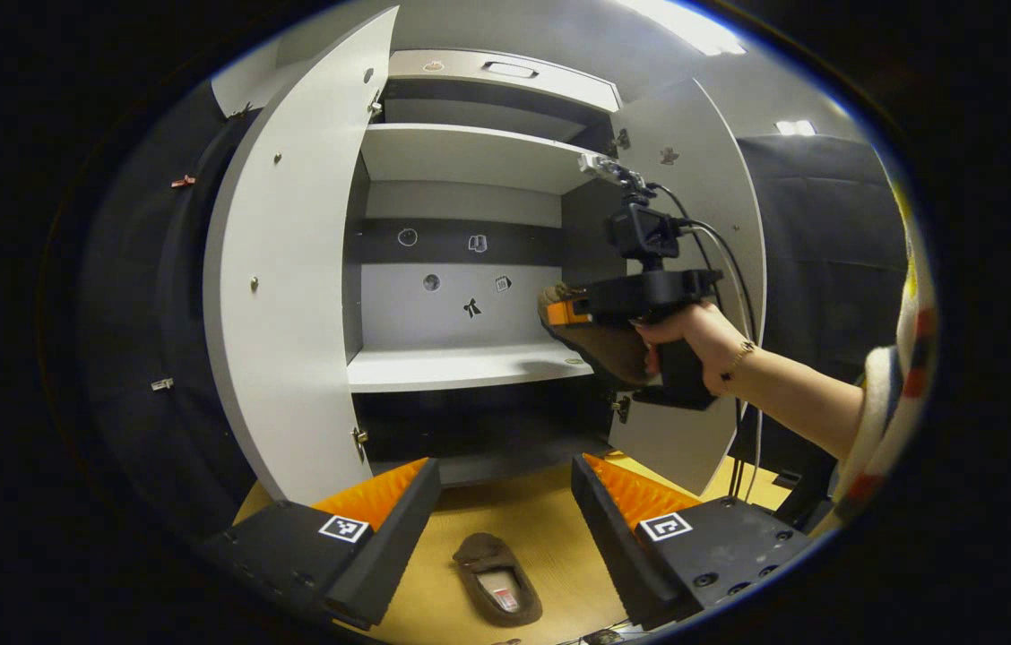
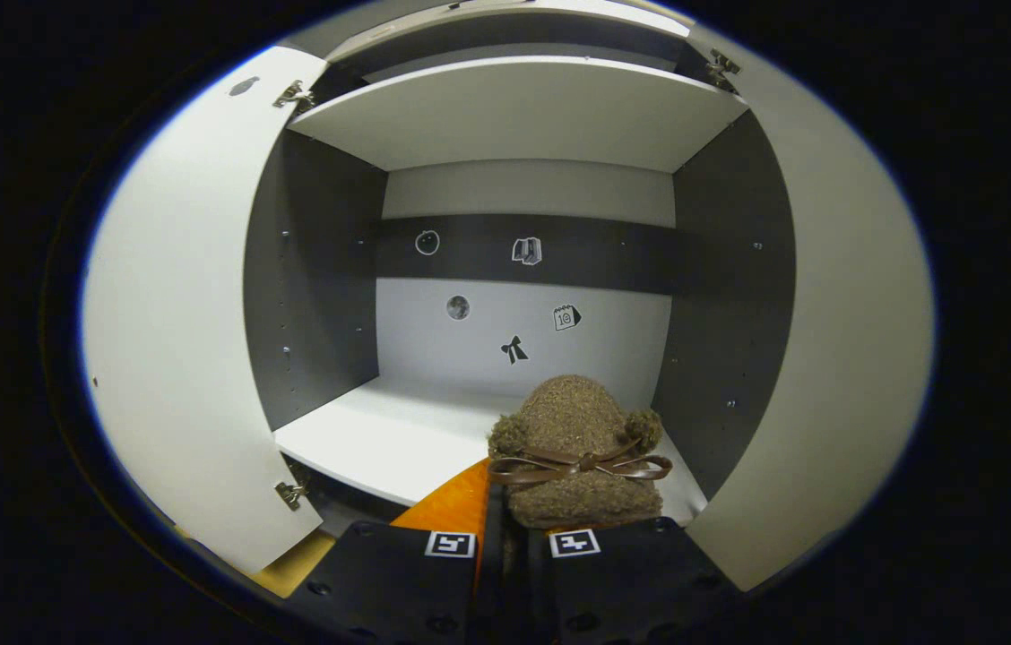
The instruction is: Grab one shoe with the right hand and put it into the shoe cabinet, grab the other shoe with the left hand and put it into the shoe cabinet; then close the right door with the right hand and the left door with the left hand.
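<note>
One brown shoe [image 1: 497, 578] is seen lying on the wooden surface [image 1: 523, 515] before the open shoe cabinet [image 1: 461, 367], between the spread jaws of the left gripper [image 1: 505, 502]. The other shoe [image 2: 579, 457] is clamped in the right gripper [image 2: 513, 537] at the cabinet's shelf; its heel is hidden.

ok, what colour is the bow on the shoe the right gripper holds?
Brown, glossy, on a fuzzy brown shoe; the bow shows best in the right gripper view.

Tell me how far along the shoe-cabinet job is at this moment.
Nothing is stowed yet. In hand: the right claw is shut on the first shoe, carrying it toward the lower shelf. Left: the second shoe lies on the table below the open left claw, and the left door and right door stand open.
</note>
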